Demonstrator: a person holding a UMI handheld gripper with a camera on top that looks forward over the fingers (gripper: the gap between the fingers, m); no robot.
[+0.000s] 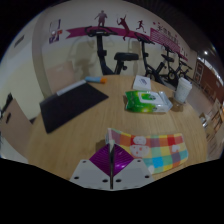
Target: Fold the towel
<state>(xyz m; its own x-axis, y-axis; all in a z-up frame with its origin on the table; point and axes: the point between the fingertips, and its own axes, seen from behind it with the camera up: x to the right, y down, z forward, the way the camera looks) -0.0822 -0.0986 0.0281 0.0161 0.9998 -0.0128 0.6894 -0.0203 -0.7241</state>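
A multicoloured checked towel [158, 149] lies on the wooden floor just ahead and to the right of my fingers. One corner of it rises up and runs into the fingers. My gripper [111, 158] is shut, its purple pads [100, 160] pressed together on that towel corner. The rest of the towel lies flat and spread to the right.
A green and white pack [145, 99] lies on the floor beyond the towel. A dark exercise mat [68, 105] lies to the left. Exercise bikes [125, 62] and other gym machines stand along the far wall. A white bin [184, 90] stands at right.
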